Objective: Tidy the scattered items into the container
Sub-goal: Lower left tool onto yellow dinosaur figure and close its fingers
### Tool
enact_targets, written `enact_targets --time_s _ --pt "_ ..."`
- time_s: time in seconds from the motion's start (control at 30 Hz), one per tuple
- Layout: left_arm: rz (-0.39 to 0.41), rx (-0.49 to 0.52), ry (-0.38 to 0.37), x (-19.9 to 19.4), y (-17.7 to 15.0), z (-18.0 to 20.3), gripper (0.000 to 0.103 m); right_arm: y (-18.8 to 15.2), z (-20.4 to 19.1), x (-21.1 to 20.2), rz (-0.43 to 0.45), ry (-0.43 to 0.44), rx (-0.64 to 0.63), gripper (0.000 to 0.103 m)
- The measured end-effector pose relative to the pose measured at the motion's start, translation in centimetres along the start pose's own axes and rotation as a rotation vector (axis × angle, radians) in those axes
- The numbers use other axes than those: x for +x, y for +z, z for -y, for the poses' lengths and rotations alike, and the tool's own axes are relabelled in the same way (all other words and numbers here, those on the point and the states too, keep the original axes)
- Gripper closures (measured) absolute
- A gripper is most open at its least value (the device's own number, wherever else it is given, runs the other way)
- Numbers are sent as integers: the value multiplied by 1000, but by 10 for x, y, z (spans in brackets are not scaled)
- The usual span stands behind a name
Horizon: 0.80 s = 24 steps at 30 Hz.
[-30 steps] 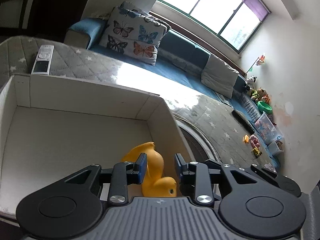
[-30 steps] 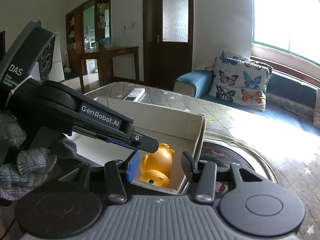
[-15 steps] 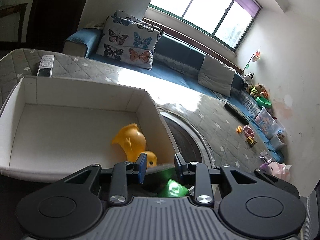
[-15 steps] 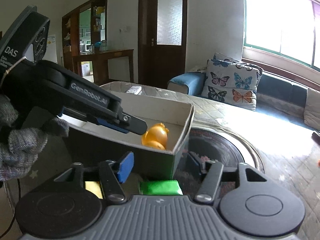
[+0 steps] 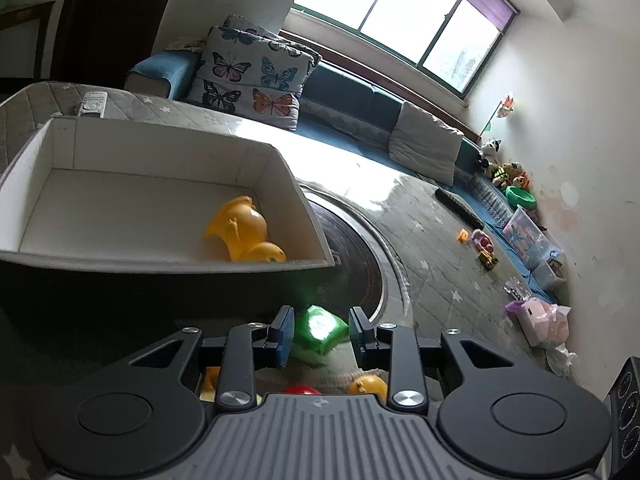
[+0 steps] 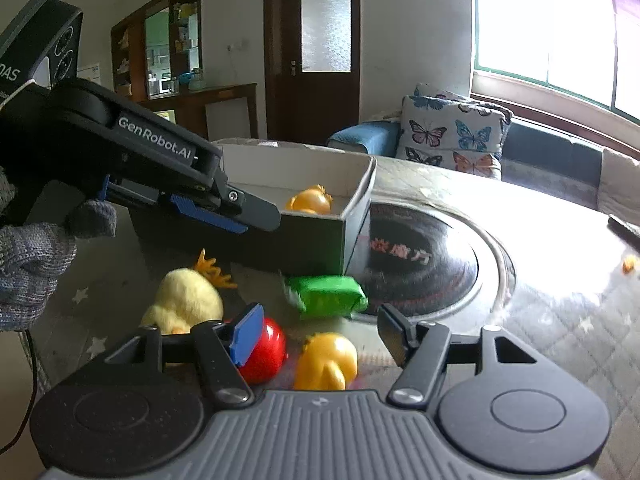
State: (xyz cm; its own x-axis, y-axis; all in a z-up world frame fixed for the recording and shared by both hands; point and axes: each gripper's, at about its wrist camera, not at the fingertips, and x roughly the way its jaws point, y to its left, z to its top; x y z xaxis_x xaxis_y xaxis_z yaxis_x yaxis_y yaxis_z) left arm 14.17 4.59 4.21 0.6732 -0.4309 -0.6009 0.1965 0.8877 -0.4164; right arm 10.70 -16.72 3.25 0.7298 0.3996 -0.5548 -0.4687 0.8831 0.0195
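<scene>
A yellow rubber duck (image 5: 244, 236) lies inside the white box (image 5: 160, 140); on the table outside, a green packet (image 6: 326, 294) sits just beside the box, near a red ball (image 6: 264, 350), a second duck (image 6: 328, 362) and a plush chick (image 6: 186, 302); left gripper (image 5: 320, 334) and right gripper (image 6: 320, 338) both gape, holding nothing.

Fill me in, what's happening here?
A person with two handheld grippers is tidying toys into the white box. One yellow duck is already inside. The left gripper hovers open over the green packet; the right gripper is open above another yellow duck toy, red ball alongside.
</scene>
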Motion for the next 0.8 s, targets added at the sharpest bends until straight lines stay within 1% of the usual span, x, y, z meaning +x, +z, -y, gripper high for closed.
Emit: enact_targets --time_s 0.5,0.8 --pt "-92 -1 -32 19 -27 24 69 -31 -2 -6 -40 -6 43 32" --pt "-137 -13 -45 34 -33 29 69 -40 1 -3 -61 -12 61 33"
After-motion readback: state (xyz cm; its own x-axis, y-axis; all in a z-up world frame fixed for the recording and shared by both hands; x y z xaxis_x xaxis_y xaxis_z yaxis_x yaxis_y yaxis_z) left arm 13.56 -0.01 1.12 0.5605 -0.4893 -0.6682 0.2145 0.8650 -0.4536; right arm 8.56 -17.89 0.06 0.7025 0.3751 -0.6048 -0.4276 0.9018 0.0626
